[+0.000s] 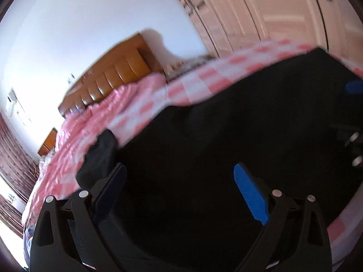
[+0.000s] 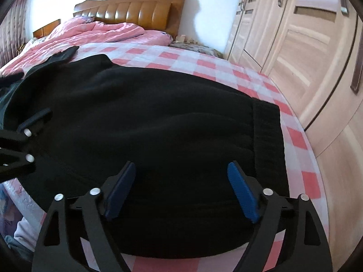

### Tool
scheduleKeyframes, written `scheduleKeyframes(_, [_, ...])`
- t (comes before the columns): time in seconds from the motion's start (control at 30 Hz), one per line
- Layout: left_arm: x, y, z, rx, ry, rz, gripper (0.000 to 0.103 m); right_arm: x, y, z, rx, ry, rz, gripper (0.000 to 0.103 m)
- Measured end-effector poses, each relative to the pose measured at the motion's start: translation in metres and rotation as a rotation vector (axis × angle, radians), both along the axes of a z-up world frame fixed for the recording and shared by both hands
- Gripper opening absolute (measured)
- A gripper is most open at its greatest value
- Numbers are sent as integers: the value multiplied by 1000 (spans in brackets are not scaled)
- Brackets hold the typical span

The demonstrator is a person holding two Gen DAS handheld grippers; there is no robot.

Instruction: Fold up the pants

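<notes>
The black fleece pants [image 2: 158, 117] lie on the pink-checked bed [image 2: 226, 72] beneath both wide-open, empty grippers, left gripper [image 1: 179, 179] and right gripper [image 2: 181, 176].

Both grippers tilt downward side by side, the left gripper [image 1: 179, 174] with its blue-padded fingers [image 1: 249, 195] spread wide and nothing between them, the right gripper [image 2: 181, 172] just beside it with its jaws likewise parted and empty.

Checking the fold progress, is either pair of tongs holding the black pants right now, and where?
Neither. Left tongs and right tongs both stand open over the black pants, gripping nothing.
</notes>
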State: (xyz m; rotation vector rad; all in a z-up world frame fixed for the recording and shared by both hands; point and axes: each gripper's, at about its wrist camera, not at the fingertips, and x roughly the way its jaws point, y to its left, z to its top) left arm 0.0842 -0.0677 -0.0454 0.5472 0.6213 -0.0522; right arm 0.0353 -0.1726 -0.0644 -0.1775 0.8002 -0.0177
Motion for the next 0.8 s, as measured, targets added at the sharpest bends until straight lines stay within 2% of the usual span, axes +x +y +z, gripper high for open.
scheduleKeyframes(0.1, [10, 13, -17, -6, 60, 46, 96, 1, -3, -1, 9, 2, -1, 86])
scheduleKeyframes(0.23, [16, 40, -21, -72, 91, 81, 97, 2, -2, -1, 6, -1, -5, 86])
scheduleKeyframes(0.4, [14, 54, -23, -113, 104, 80, 98, 3, -2, -1, 3, 4, -7, 87])
scheduleKeyframes(0.5, [11, 53, -17, -107, 112, 59, 97, 7, 3, 6, -11, 26, -10, 87])
scheduleKeyframes(0.6, [7, 67, 16, -257, 124, 6, 97, 11, 11, 26, -9, -19, 41, 87])
scheduleKeyframes(0.7, [31, 87, 47, -353, 125, 26, 99, 38, 30, 42, -20, -46, 91, 87])
scheduleKeyframes(0.8, [90, 114, 71, -328, 130, 151, 101, 63, 56, 47, -22, -61, 145, 87])
